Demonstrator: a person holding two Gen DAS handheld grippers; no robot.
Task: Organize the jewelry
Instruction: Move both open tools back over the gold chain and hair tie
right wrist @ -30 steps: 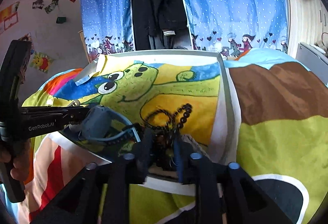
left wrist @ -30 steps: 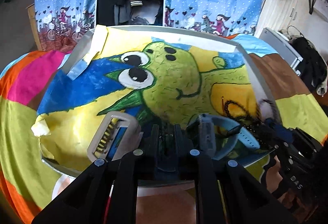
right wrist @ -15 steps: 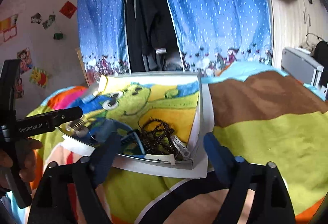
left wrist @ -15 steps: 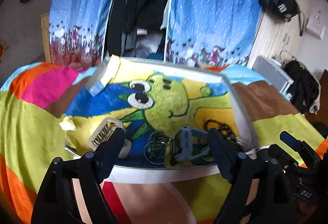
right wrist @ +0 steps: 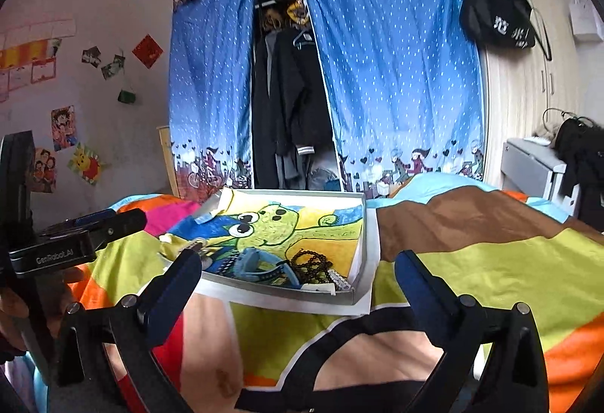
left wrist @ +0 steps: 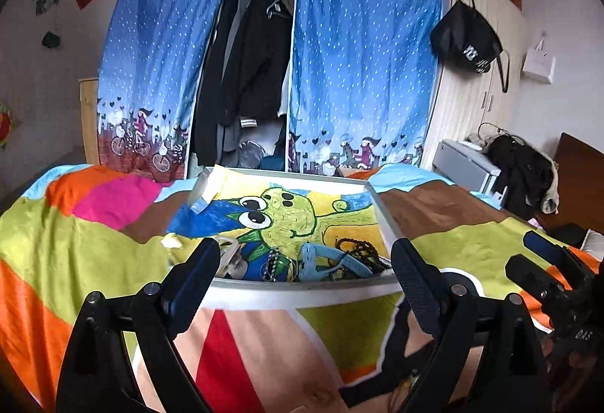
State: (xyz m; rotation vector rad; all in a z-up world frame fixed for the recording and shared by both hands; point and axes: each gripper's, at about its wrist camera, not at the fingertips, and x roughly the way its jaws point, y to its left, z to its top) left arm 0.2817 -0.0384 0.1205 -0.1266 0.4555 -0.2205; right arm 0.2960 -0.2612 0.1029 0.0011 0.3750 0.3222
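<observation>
A shallow white box lid lined with a green cartoon drawing lies on the bed. Along its near edge lie a blue watch, a black bead bracelet, a silver clasp piece and thin bangles. My left gripper is open and empty, hanging short of the lid. My right gripper is also open and empty, drawn back from the lid's near right corner. A hand holds the left tool at the left in the right wrist view.
A patchwork bedspread covers the bed. Beyond the foot stand blue dotted curtains around hanging dark clothes. A wardrobe with a black bag stands right, and a grey unit with dark clothing.
Both grippers opened, letting go of the jewelry in the lid, and pulled back and up from it. The watch and beads stay at the lid's near edge.
</observation>
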